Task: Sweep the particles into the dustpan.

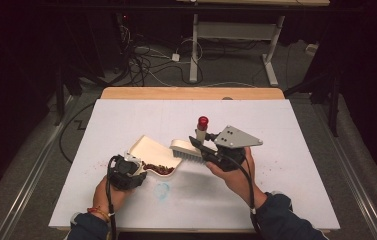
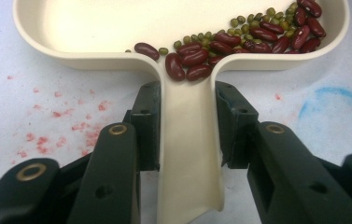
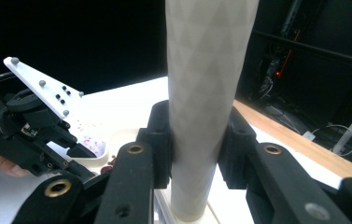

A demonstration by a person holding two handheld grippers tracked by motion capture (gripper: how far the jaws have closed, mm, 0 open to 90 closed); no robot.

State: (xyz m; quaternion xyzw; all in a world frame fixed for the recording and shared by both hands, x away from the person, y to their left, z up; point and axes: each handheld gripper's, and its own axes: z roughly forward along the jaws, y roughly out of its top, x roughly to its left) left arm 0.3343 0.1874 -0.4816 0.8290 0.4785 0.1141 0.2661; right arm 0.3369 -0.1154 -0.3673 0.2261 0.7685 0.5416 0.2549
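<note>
The dustpan [image 2: 117, 28], smooth cream plastic holding glossy beans [image 2: 239, 42] on the desk [image 1: 286, 150], has its handle pinched by the left gripper [image 2: 187, 116] jaws, while the right gripper [image 3: 197, 140] jaws clamp the brush [image 1: 188, 150] by its faceted handle, hiding its bristles.

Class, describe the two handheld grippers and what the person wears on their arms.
Both grippers, left gripper and right gripper, are black with brass-coloured rivets. The right one carries a grey three-cornered plate. A black cable trails from each. Dark blue sleeves; a red-and-yellow wristband on the left.
</note>
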